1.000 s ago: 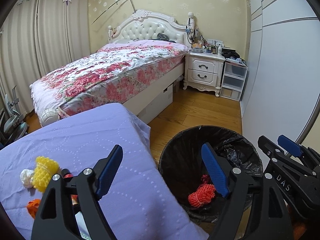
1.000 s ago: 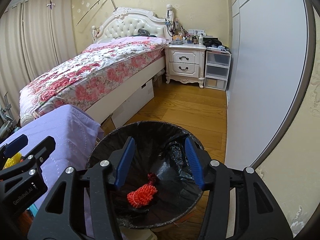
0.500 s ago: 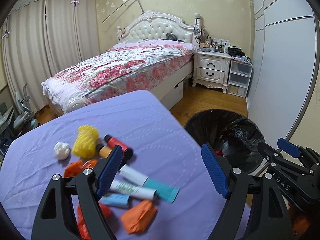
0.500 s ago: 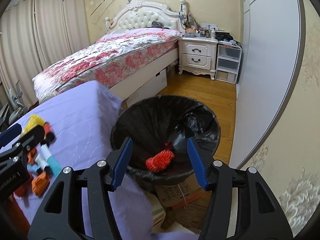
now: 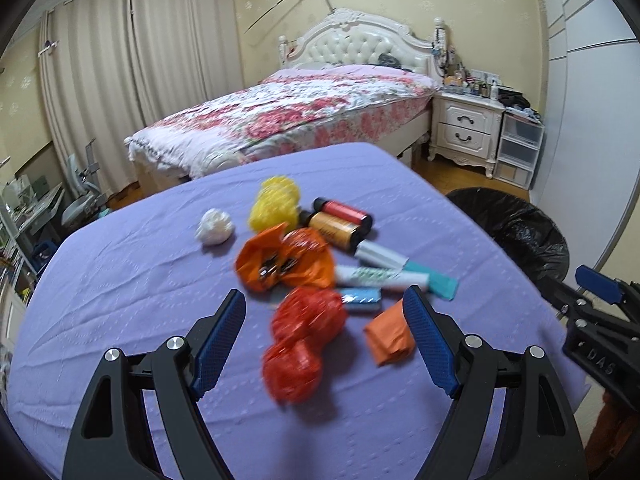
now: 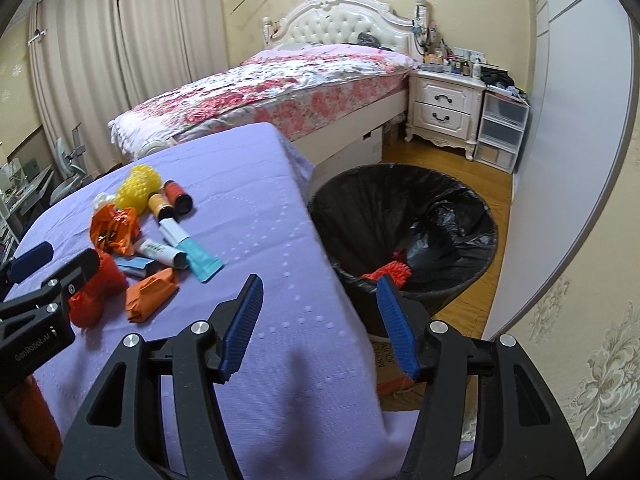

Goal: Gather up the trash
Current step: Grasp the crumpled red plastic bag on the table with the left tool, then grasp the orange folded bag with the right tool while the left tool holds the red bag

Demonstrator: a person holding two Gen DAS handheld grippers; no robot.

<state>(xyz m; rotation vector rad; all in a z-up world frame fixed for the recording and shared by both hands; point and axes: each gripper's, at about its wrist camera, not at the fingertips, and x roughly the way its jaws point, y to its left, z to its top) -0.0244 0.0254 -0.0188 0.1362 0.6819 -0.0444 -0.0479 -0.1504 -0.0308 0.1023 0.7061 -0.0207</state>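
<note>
Left tongs point(image 5: 324, 340) spread wide and empty, now swung off the trash bin point(image 5: 516, 228) to frame the red mesh bundle point(image 5: 304, 340) on the counter point(image 5: 120, 280). Right tongs point(image 6: 320, 324) gape empty, pulled back from bin to counter edge.

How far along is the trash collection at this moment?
Early stage. Done: one red mesh wad lies in the black-lined bin. In hand: nothing; the left gripper is open, hovering above the red net bundle, and the right gripper is open and empty. Left: the pile on the purple cloth, including the yellow mesh ball, white wad, orange bag, tubes and small bottles.
</note>
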